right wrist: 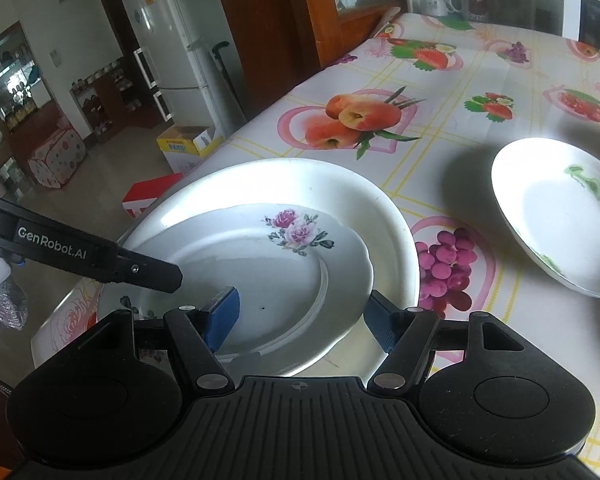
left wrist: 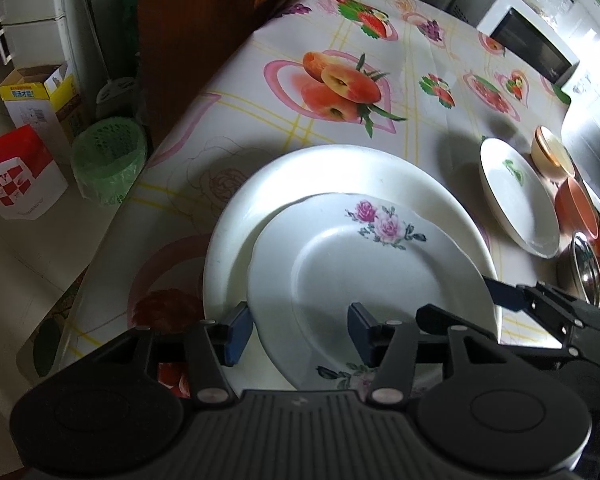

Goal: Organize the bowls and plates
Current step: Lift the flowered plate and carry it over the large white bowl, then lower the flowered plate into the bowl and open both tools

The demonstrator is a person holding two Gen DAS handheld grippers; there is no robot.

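Observation:
A small white plate with pink roses (left wrist: 364,280) (right wrist: 260,280) lies off-centre in a large plain white plate (left wrist: 300,172) (right wrist: 284,180), its near rim riding over the big plate's edge. My left gripper (left wrist: 298,334) is open and straddles the rose plate's near-left rim, one pad outside it and one over it. My right gripper (right wrist: 302,320) is also open, with its left pad above the rose plate and its right pad by the big plate's rim. A deep white plate with a green motif (left wrist: 516,196) (right wrist: 560,216) sits apart on the right.
A beige bowl (left wrist: 550,154), an orange bowl (left wrist: 576,208) and a steel bowl (left wrist: 586,272) stand at the table's right edge. A white microwave (left wrist: 528,40) is at the back. The table's left edge drops to a green basket (left wrist: 108,160) and boxes (left wrist: 36,100).

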